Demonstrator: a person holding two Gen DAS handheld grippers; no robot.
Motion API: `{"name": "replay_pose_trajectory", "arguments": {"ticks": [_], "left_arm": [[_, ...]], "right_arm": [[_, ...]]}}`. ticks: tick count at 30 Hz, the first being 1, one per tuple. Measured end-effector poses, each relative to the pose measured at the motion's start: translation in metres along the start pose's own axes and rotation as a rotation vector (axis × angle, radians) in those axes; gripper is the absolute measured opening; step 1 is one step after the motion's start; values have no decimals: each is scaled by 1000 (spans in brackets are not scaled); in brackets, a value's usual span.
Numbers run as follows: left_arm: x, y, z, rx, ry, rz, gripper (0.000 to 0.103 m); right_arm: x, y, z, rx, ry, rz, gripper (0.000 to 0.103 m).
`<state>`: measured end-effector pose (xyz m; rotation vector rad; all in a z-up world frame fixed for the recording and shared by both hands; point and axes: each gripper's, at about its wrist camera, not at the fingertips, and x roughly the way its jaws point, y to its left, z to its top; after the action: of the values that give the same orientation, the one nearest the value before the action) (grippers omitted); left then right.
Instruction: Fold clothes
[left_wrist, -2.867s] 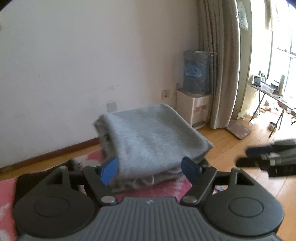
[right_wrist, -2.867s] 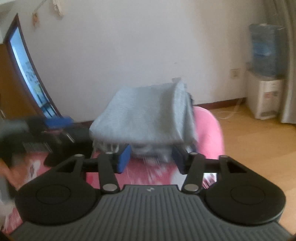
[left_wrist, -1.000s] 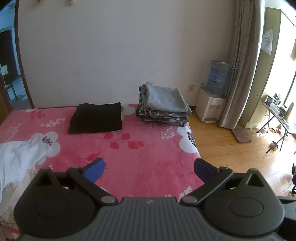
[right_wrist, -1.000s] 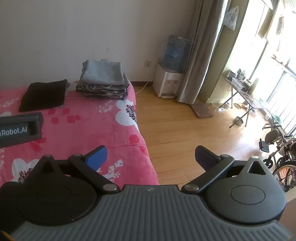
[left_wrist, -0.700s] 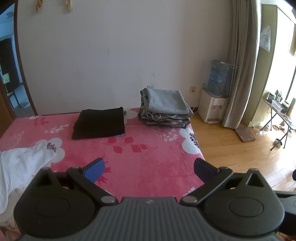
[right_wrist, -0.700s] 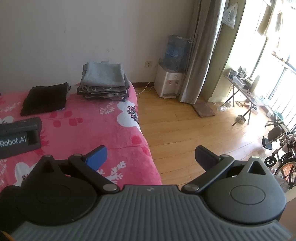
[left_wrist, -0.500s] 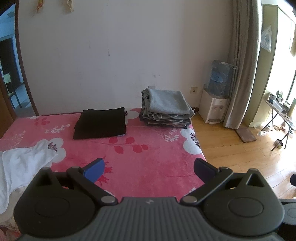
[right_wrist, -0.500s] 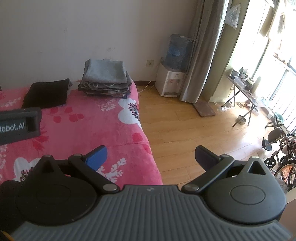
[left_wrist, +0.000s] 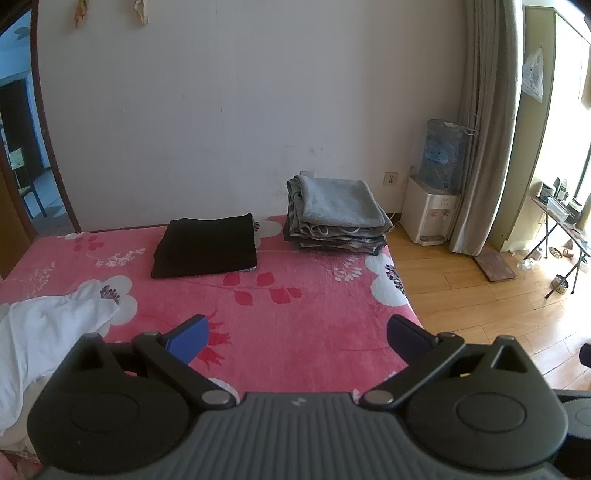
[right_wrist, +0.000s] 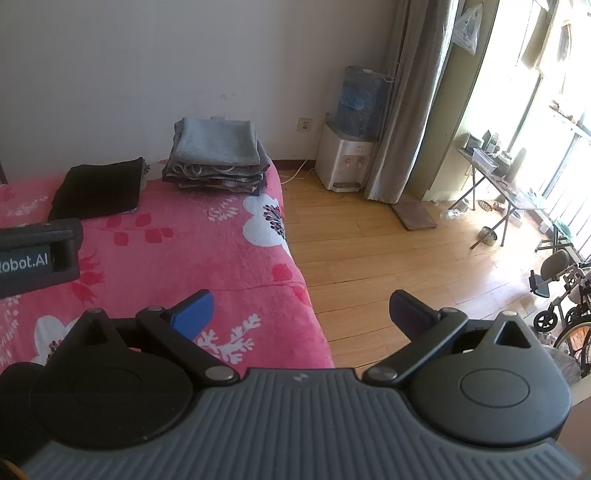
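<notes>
Both grippers are hovering empty over the pink floral bed (left_wrist: 295, 295), well back from the clothes. The left gripper (left_wrist: 297, 338) is holding its fingers wide apart, and the right gripper (right_wrist: 301, 312) is doing the same. At about 12 o'clock in the left view, a folded grey stack (left_wrist: 334, 218) is sitting by the wall, with a folded black garment (left_wrist: 207, 245) just beside it at 11 o'clock. A crumpled white garment (left_wrist: 44, 332) is lying at 9 o'clock, apparently waiting to be folded next.
</notes>
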<state>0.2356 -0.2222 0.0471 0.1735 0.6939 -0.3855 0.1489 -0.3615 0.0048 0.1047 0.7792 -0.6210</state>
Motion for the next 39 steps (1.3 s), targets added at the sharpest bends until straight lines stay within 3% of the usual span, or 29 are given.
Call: {"name": "replay_pose_trajectory", "arguments": {"ticks": [39], "left_arm": [[4,5,-5,0,11,8,103]], "right_arm": [[0,6,5,14,23,35,102]]}}
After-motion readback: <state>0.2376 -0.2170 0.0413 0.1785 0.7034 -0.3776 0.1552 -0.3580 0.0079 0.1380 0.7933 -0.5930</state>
